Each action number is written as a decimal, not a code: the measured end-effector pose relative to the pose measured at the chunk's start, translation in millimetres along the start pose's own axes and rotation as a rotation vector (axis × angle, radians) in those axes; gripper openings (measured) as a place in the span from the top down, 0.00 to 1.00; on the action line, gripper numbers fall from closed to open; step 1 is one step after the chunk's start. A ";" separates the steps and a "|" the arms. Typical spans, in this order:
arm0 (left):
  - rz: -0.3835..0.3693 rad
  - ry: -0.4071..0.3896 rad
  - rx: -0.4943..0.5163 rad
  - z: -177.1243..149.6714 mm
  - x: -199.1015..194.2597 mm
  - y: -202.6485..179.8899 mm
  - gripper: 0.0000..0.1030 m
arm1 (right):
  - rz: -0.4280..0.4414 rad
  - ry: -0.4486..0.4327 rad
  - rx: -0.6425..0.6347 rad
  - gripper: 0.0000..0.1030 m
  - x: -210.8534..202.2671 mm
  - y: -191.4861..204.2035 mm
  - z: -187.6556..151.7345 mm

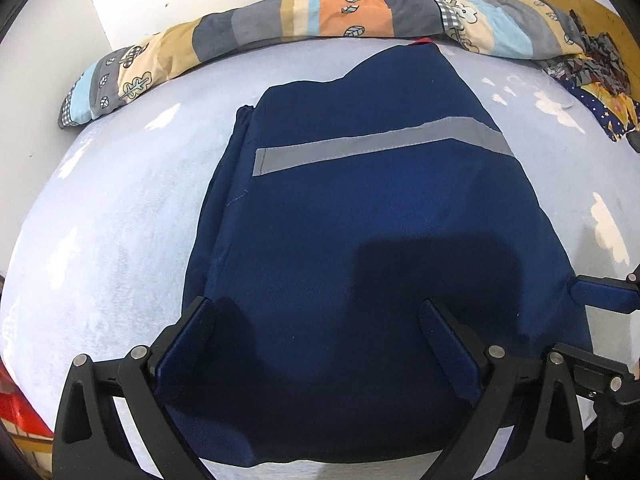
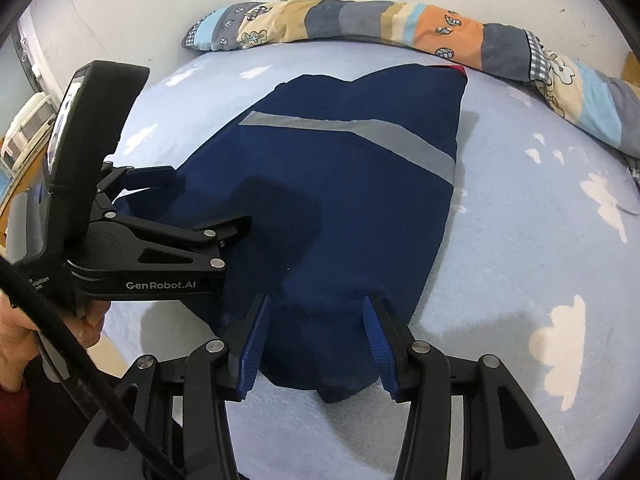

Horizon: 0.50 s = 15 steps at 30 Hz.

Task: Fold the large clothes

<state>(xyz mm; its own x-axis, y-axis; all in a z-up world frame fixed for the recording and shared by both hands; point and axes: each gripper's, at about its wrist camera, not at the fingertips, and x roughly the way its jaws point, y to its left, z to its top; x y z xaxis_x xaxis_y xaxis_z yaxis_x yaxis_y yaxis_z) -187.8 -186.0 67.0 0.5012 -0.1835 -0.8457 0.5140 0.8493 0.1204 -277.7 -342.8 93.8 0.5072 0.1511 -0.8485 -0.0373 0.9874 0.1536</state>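
Observation:
A navy blue garment (image 1: 360, 208) with a grey reflective stripe (image 1: 372, 146) lies folded flat on the light blue cloud-print bed sheet (image 1: 112, 208). My left gripper (image 1: 316, 312) hovers over the garment's near end with its jaws wide open and nothing between them. In the right wrist view the same garment (image 2: 340, 200) narrows toward me. My right gripper (image 2: 317, 304) stands open over its near right corner; the cloth lies under the fingers and the pads do not press it. The left gripper (image 2: 200, 200) shows at the left there, also open.
A rolled patchwork quilt (image 1: 280, 16) lines the far edge of the bed against the white wall. A heap of patterned clothes (image 1: 592, 64) lies at the far right by a wooden headboard (image 1: 560, 0). A person's hand (image 2: 12, 340) holds the left gripper's handle.

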 end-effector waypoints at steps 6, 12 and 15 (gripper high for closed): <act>0.006 0.002 0.007 -0.7 2.9 -0.4 0.01 | 0.017 0.010 0.022 0.48 5.0 -2.9 -1.9; 0.010 0.002 0.010 -0.9 3.1 -1.6 0.01 | 0.010 0.012 0.017 0.48 6.8 -0.6 -2.1; 0.011 0.002 0.011 -0.9 3.4 -1.4 0.01 | 0.009 0.014 0.014 0.48 7.5 -0.1 -2.1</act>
<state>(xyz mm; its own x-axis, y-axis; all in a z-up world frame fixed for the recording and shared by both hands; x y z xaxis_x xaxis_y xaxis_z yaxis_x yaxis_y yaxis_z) -187.5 -187.3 63.5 0.5050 -0.1732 -0.8456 0.5162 0.8457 0.1351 -275.6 -341.6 86.4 0.4951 0.1606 -0.8539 -0.0295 0.9853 0.1682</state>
